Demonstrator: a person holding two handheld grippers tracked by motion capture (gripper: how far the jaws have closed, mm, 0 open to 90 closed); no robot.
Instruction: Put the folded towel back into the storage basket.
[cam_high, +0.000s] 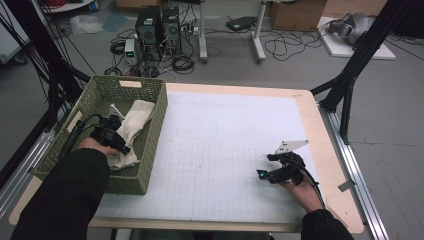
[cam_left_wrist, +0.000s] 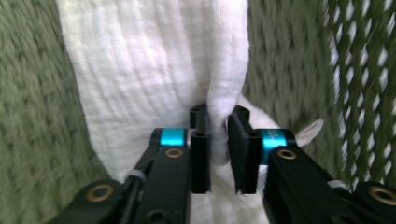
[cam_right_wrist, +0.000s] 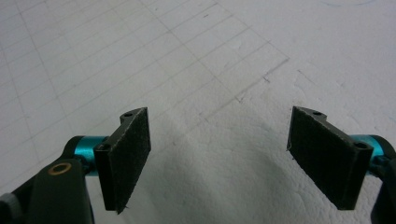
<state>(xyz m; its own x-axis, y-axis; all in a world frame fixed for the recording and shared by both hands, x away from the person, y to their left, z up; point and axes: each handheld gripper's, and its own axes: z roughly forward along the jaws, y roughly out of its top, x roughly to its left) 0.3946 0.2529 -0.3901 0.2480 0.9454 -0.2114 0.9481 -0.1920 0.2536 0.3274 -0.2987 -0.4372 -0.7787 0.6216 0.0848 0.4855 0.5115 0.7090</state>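
Note:
A white cloth (cam_high: 135, 117) lies crumpled inside the green woven basket (cam_high: 100, 82) at the table's left. My left gripper (cam_high: 122, 147) reaches down into that basket. In the left gripper view a raised fold of the cloth (cam_left_wrist: 149, 70) stands between the two pads of the left gripper (cam_left_wrist: 218, 121), which sit close together and pinch it, with the basket's wall (cam_left_wrist: 37, 116) behind. My right gripper (cam_high: 260, 173) rests low over the white gridded mat (cam_high: 225, 130) at the right, apart from the basket. The right gripper (cam_right_wrist: 219, 126) is open, with bare mat (cam_right_wrist: 210, 56) between its pads.
The basket's tall walls enclose the left gripper on all sides. The mat covers most of the wooden tabletop (cam_high: 320, 135). Black frame posts (cam_high: 350, 75) stand at the right, and computers and cables (cam_high: 160, 35) lie on the floor beyond the far edge.

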